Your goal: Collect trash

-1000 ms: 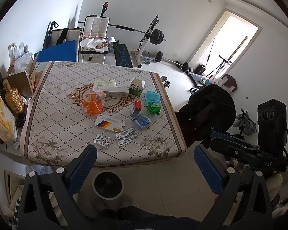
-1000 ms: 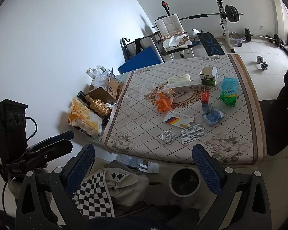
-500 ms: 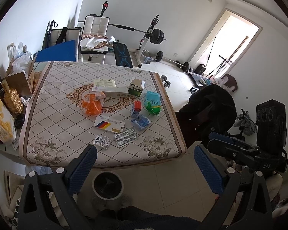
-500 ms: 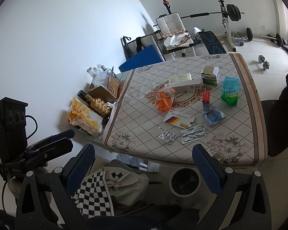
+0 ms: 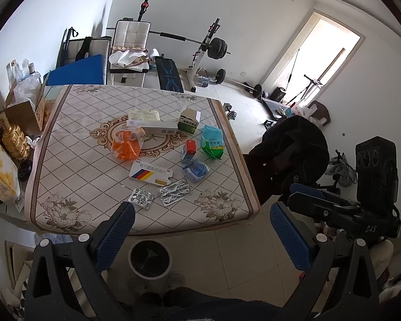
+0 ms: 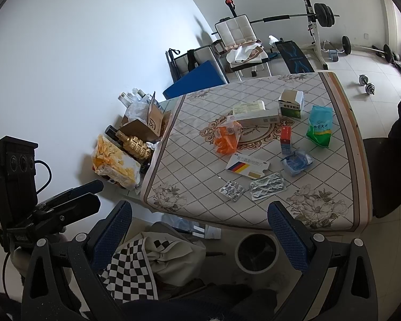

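1. While both claws hang above the floor short of the bench (image 5: 66, 123), the left claw (image 5: 200, 230) has its fingers spread wide with nothing between them, and the right claw (image 6: 197, 230) is just as wide apart and bare.
2. Trash lies scattered over the middle of the bench: an orange bag (image 5: 127, 145), a long white box (image 5: 157, 128) running left to right across the frame, and a green carton (image 5: 189, 120) standing upright at centre.
3. A striped pill box (image 5: 151, 174) lies flat, its long axis slanting from upper left to lower right.
4. Two foil blister packs (image 5: 173, 192) rest nearest the lower edge of the bench, beside each other.
5. A green and blue pouch (image 6: 319, 128) lies right of centre in the right wrist view, its long axis running top to bottom.
6. A round bin (image 5: 149, 258) stands on the floor at lower centre, just below the bench edge.
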A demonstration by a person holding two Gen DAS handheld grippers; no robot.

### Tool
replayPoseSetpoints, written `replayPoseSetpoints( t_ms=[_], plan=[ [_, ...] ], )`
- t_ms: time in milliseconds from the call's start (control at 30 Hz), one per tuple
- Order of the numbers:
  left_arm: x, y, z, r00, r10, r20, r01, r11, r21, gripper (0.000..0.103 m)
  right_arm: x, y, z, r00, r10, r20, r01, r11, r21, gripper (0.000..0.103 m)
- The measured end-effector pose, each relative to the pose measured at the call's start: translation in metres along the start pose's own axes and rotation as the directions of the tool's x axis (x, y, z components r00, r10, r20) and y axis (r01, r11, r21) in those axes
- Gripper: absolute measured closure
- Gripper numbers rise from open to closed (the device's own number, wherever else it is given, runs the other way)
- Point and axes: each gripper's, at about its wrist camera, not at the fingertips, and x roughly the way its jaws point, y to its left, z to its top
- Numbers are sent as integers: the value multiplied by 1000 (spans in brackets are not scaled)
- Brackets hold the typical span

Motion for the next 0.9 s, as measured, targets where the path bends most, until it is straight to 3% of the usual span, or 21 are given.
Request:
replayPoseSetpoints(
  t_ms=[333,433,500,567,700,800,867,900],
  plan=[
    [10,7,2,1000,-2,-15,2,1000,4,0,8,-3,8,1000,-11,-17,11,1000,19,1],
    [22,17,6,997,78,-25,-78,997,5,0,13,-8,12,999,-39,-14,39,998,53,1],
    [40,29,8,981,192,-36,-192,981,18,0,20,-15,17,996,-87,-14,88,992,91,1],
    [62,44,8,964,258,-63,-257,966,20,0,33,-28,18,988,-153,-29,156,978,140,1],
    [124,82,4,929,327,-170,-333,943,-3,0,69,-74,18,962,-260,-83,272,931,241,1],
    [180,110,-3,885,375,-276,-395,918,-20,0,107,-123,15,933,-332,-140,360,880,311,1],
    [215,131,-10,862,354,-364,-413,905,-98,0,139,-162,17,898,-398,-188,440,828,347,1],
    [230,141,-14,853,334,-402,-421,895,-149,0,149,-176,19,892,-405,-199,451,815,363,1]
  ],
)
